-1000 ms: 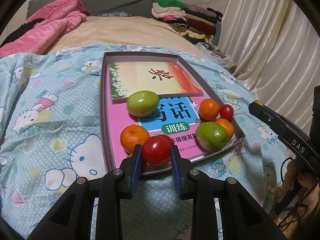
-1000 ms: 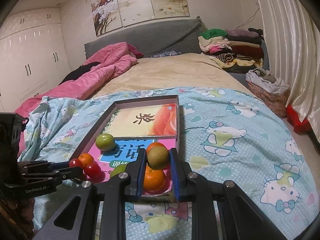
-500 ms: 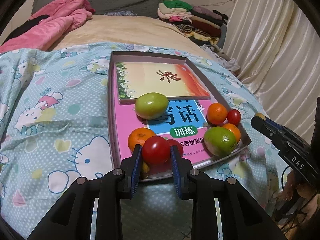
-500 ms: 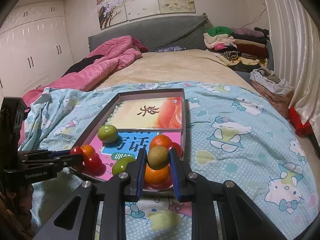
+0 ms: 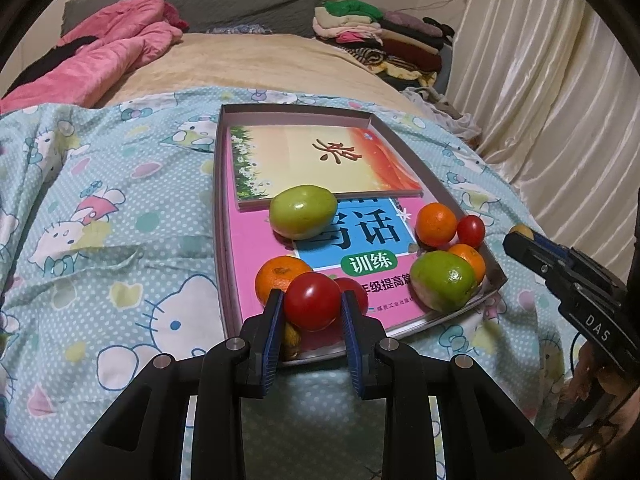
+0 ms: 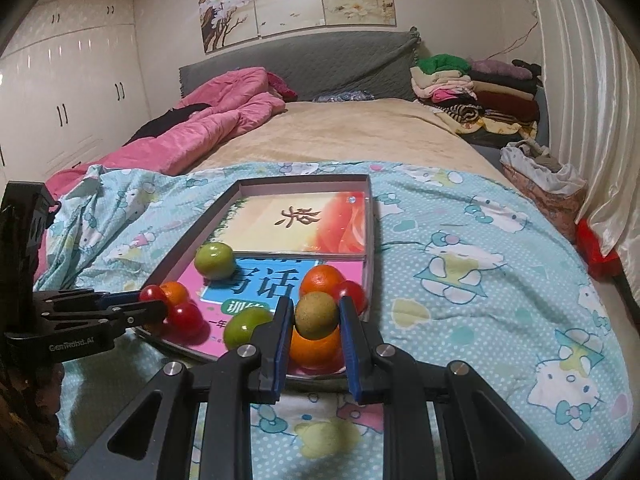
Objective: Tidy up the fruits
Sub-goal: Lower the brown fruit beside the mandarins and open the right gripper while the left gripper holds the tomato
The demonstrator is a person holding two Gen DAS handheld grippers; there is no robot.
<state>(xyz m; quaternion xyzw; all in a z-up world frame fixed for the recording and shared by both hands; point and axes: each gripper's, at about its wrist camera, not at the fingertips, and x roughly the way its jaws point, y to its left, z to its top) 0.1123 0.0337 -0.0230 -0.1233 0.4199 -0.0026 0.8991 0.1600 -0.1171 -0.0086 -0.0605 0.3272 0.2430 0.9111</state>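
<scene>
Pinching tomato [image 5: 312,301], left gripper [image 5: 312,312] down-tilted

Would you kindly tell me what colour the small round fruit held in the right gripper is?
Brownish-green, a dull olive fruit, seen best in the right wrist view.

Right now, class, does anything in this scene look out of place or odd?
Yes: the fruit sits on books inside a shallow box on the bed, not in a bowl. The round fruit, like the green one, could roll.

You see three red tomatoes [image 5: 312,306], three oranges [image 5: 436,225], two green fruits [image 5: 303,211], one brownish kiwi [image 6: 316,315], two books [image 5: 320,160], one tray [image 5: 218,208].
</scene>
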